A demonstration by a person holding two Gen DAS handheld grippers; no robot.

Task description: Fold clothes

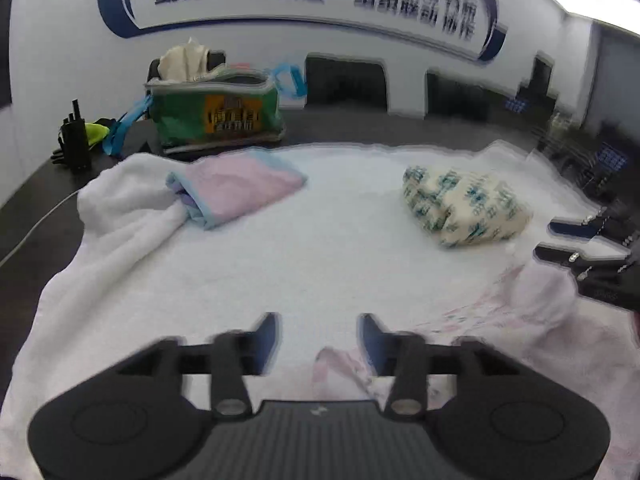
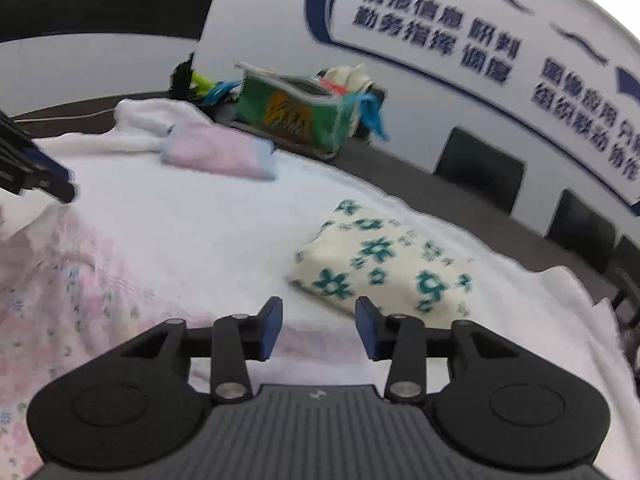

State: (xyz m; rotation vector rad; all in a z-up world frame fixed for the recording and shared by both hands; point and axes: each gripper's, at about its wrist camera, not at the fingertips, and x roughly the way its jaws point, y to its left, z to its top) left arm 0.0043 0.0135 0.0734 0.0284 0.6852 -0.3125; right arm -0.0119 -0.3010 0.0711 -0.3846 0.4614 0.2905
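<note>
A pale pink floral garment lies spread on the white towel-covered table, at the near right in the left wrist view. My left gripper is open and empty, hovering over the garment's near edge. My right gripper is open and empty above the garment's right edge; it also shows at the right of the left wrist view. The left gripper shows at the left edge of the right wrist view. A folded cream cloth with teal flowers lies just beyond the right gripper, also in the left wrist view.
A folded pink cloth with blue trim lies at the far left on a bunched white towel. A green bag with clothes stands behind it. Black radios stand at the far left. Dark chairs line the wall.
</note>
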